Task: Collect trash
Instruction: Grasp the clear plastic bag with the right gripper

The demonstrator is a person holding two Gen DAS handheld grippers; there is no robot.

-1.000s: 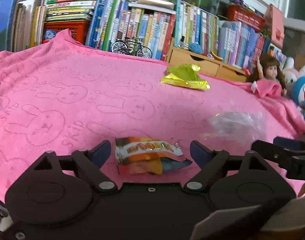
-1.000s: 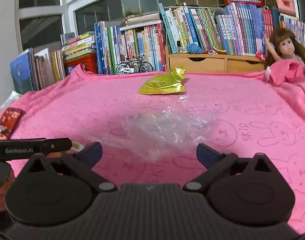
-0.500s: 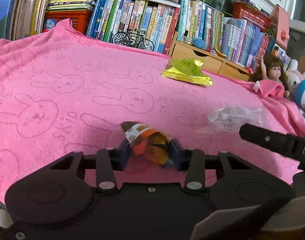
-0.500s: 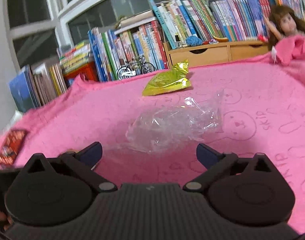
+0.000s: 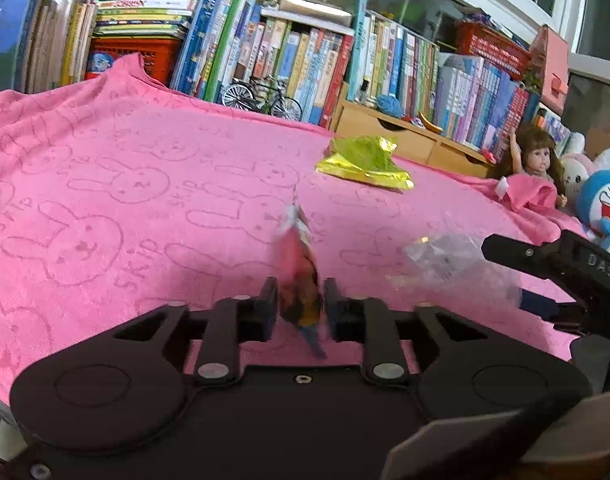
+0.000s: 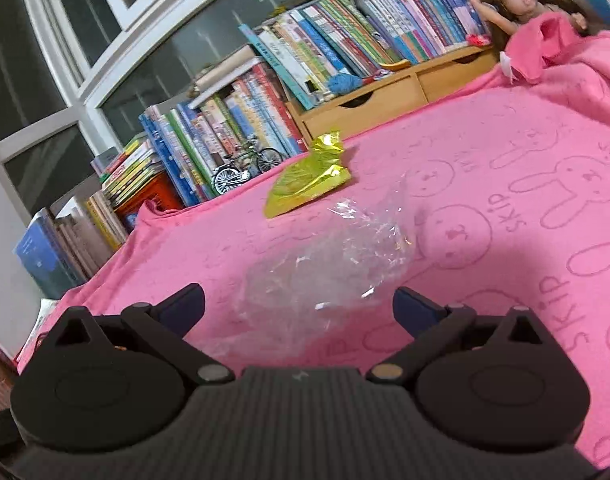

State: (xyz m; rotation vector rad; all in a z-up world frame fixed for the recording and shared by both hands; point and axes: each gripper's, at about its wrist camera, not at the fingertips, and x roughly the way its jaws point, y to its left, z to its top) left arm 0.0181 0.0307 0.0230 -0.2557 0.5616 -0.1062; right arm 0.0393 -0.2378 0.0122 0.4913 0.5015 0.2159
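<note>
My left gripper [image 5: 299,304] is shut on an orange snack wrapper [image 5: 299,276], squeezed upright between the fingers above the pink towel [image 5: 105,208]. A crumpled clear plastic bag [image 6: 337,264] lies on the towel between the open fingers of my right gripper [image 6: 299,306]; the same clear plastic bag [image 5: 445,256] shows at the right of the left wrist view, beside the right gripper's black body [image 5: 561,272]. A yellow-green foil wrapper [image 5: 363,162] lies further back on the towel, and the right wrist view shows this foil wrapper [image 6: 309,176] beyond the plastic bag.
Rows of books [image 5: 265,52], a red crate [image 5: 133,56], a toy bicycle [image 5: 261,96] and a wooden drawer unit [image 5: 405,140] line the back edge. A doll [image 5: 535,164] and plush toys [image 5: 601,200] sit at the right. The towel's left half [image 5: 85,184] is bare.
The left gripper closed on the orange wrapper and lifted it, crushing it upright. The right gripper moved forward and tilted, so the clear plastic bag now lies between its open fingers.
</note>
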